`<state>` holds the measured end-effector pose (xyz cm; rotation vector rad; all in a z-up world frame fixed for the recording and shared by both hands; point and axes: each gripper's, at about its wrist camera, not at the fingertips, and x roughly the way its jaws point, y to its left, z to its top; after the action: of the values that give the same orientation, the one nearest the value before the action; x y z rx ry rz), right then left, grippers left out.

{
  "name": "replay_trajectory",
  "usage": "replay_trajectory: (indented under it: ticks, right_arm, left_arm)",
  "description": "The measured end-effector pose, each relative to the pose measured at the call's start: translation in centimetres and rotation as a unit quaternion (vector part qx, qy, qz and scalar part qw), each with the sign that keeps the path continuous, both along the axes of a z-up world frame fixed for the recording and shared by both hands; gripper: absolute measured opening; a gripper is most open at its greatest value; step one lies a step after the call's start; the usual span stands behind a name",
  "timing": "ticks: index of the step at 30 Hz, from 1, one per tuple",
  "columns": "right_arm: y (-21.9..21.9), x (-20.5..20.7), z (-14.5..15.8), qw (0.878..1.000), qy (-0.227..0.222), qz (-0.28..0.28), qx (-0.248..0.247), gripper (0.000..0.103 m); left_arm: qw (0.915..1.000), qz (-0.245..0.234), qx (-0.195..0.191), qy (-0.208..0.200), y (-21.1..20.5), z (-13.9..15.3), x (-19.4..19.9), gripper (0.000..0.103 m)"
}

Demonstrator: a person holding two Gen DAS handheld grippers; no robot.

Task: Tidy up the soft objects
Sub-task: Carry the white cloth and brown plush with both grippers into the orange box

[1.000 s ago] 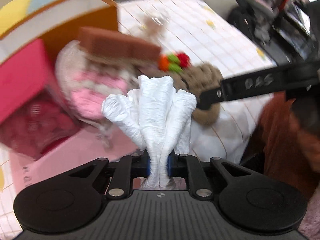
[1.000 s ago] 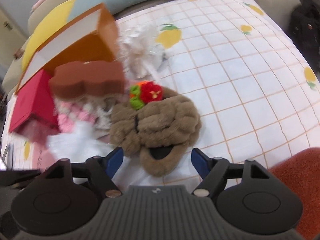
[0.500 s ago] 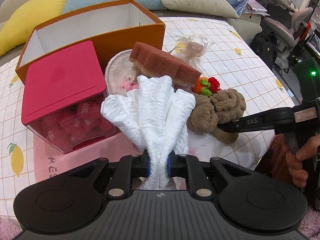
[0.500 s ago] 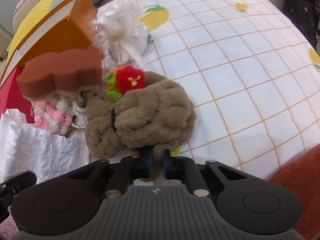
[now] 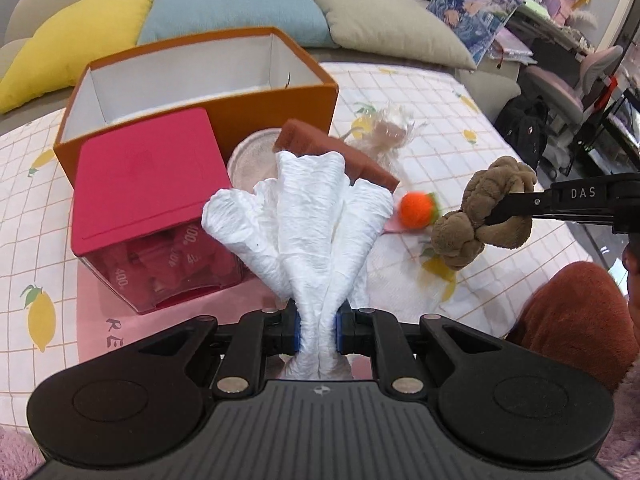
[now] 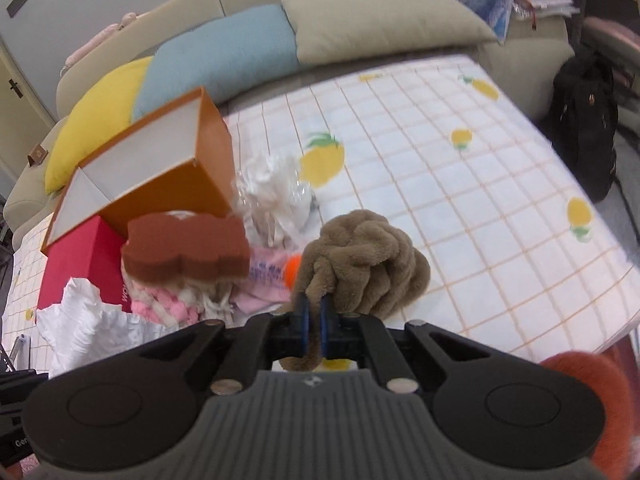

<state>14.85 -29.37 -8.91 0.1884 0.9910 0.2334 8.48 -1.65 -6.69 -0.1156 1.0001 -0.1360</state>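
Fingers of both grippers hold loads, left gripper (image 5: 316,330) white tissue (image 5: 304,216), right gripper (image 6: 313,330) brown plush (image 6: 360,260) lifted; next, probably carry both to orange box (image 5: 276,100) upper left.

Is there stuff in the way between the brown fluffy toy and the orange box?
Yes. The toy hangs in the right tongs, and the brown sponge and crinkly plastic wrap sit between it and the box. The box's open top looks clear from above.

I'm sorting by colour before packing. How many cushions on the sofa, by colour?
Yellow cushion: 1
Blue cushion: 1
Beige cushion: 1
Total: 3
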Motion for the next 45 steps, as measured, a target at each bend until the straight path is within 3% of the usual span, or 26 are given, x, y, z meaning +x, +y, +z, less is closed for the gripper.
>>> replay_trajectory:
  ticks: [14, 26, 37, 41, 45]
  right_arm:
    - [2.6, -1.7, 6.3, 0.995, -0.063, 0.065, 0.031, 0.002]
    - [9.9, 0.3, 11.4, 0.976, -0.135, 0.166, 0.042, 0.002]
    - [17.7, 5.4, 13.6, 0.959, -0.185, 0.211, 0.027, 0.002]
    - [20.3, 7.7, 13.0, 0.957, -0.180, 0.227, 0.023, 0.002]
    - [22.1, 9.1, 11.0, 0.954, -0.156, 0.257, 0.017, 0.002]
  left_arm:
    - [0.9962, 0.030, -0.035, -0.074, 2.4, 5.7, -1.4, 0.016]
    - [0.9859, 0.050, 0.000, -0.160, 4.7, 10.4, 1.8, 0.016]
    - [0.9713, 0.100, 0.046, -0.211, 8.3, 11.9, 7.5, 0.016]
    - [0.9711, 0.108, 0.079, -0.198, 9.4, 10.7, 10.2, 0.016]
    - [0.9842, 0.099, 0.071, -0.129, 10.7, 7.5, 13.2, 0.016]
